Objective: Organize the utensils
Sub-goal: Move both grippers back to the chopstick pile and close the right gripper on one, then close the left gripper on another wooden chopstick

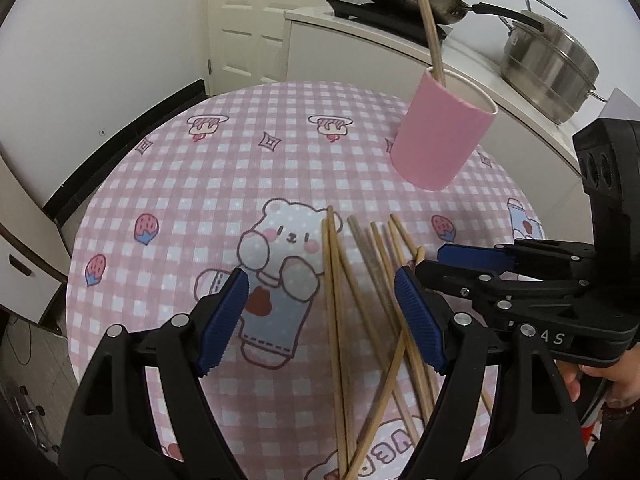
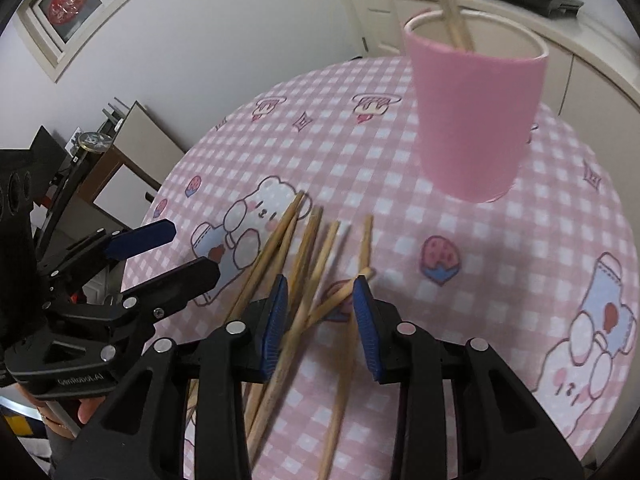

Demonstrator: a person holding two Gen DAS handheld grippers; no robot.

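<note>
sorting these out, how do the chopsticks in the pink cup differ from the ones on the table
The chopsticks in the cup stand steeply, leaning on the rim of the pink cup; the loose chopsticks lie flat on the tablecloth. The cup's are a close pair; the loose ones are many, fanned and crossing. The loose ones lie between the jaws of the left gripper and right gripper; the cup's are beyond both. All look like plain wood.

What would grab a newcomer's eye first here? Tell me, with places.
The loose chopsticks lying crossed in a heap on the pink checked tablecloth near the table's front. Behind them stands a pink cup with chopsticks already upright in it. Both blue-padded tongs hang above the heap: the left tongs wide apart, the right tongs narrower, gripping nothing.
</note>
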